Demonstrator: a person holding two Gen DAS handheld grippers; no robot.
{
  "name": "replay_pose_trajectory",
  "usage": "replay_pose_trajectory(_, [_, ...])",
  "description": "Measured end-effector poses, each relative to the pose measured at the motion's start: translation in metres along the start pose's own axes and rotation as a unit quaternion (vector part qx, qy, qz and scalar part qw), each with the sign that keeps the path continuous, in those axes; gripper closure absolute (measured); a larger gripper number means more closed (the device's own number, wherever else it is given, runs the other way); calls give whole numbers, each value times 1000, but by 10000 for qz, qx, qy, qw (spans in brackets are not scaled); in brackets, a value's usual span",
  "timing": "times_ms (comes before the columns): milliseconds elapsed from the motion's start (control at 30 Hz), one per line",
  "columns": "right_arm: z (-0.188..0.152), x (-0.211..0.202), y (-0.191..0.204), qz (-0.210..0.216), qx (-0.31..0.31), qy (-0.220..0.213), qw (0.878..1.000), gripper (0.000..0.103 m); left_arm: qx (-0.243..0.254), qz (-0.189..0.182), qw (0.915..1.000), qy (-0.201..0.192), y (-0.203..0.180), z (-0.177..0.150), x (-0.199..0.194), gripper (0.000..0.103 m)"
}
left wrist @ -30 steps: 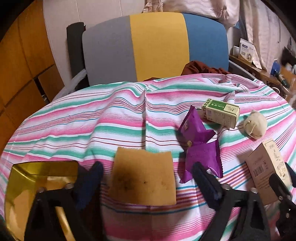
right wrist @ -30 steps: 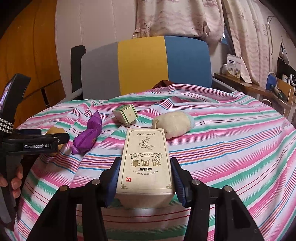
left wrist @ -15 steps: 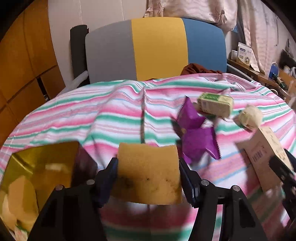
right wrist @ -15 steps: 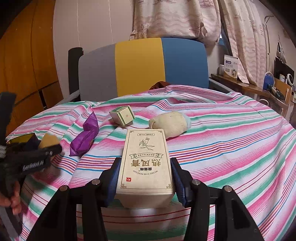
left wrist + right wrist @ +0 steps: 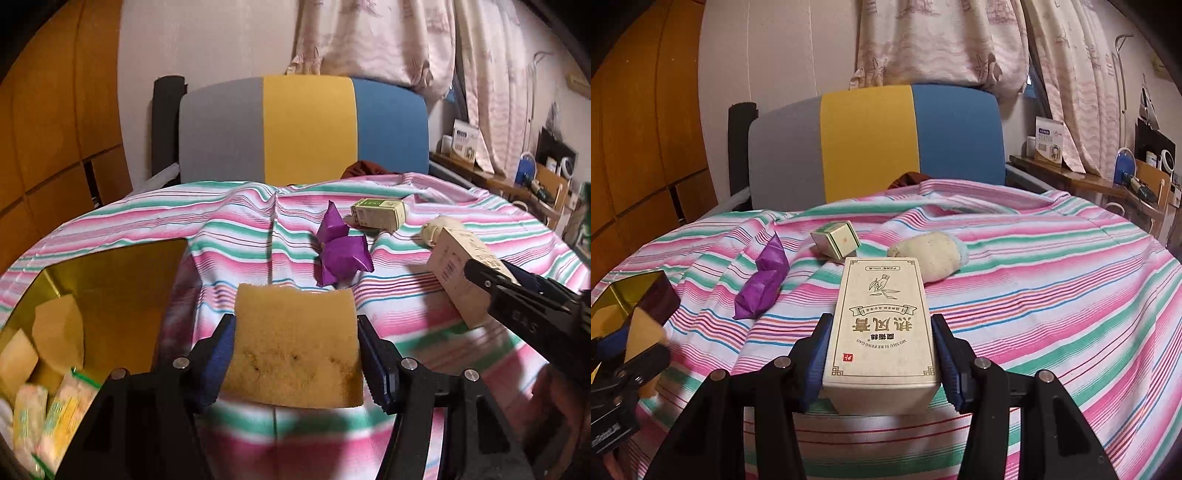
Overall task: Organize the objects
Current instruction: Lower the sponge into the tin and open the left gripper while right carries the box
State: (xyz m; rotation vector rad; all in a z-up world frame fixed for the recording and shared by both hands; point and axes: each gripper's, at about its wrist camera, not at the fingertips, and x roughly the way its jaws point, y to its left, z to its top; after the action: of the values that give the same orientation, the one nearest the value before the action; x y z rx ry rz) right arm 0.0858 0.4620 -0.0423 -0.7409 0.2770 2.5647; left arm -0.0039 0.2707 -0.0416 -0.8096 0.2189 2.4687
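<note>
— What have I got in each hand?

— My left hand-held gripper [image 5: 295, 354] is clamped on a yellow sponge [image 5: 295, 347], its blue pads pressed on both sides. My right hand-held gripper [image 5: 882, 354] is closed tight on a beige carton [image 5: 882, 325] printed with Chinese characters, gripped by its long sides and pointing away from me.

— And beyond them?

— Both hover over the striped cloth [image 5: 1034, 280] spread on the worktop. To my left sits a gold-lined box [image 5: 107, 280] with small packets inside; the sponge is just beside its open edge. Ahead lie two purple sachets [image 5: 343, 251], touching each other. Behind them rests a small green-and-white box [image 5: 836, 243] on its side, and near it a cream-coloured soft roll [image 5: 931, 254]. A grey, yellow and blue chair back [image 5: 875, 147] stands past the cloth.
</note>
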Motion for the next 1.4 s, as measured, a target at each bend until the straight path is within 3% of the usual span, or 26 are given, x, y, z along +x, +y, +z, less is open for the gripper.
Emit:
replay_pose_trajectory(467, [-1, 1, 18, -156, -384, 58, 9991, 51, -322, -379, 9983, -302, 24, -16, -72, 39])
replay_pose_trajectory(833, [-4, -3, 32, -181, -684, 45, 9975, 51, -1006, -43, 9936, -506, 100, -15, -114, 39])
replay_pose_trajectory(1100, [-8, -7, 33, -158, -663, 58, 9977, 51, -1267, 197, 9918, -12, 151, -36, -103, 39])
replay_pose_trajectory(1267, [-8, -8, 37, -200, -743, 80, 9970, 51, -1181, 147, 9926, 253, 153, -49, -92, 39])
replay_pose_trajectory(1400, [-8, -12, 39, -236, -785, 69, 9966, 51, -1016, 131, 9944, 247, 147, -55, -92, 37])
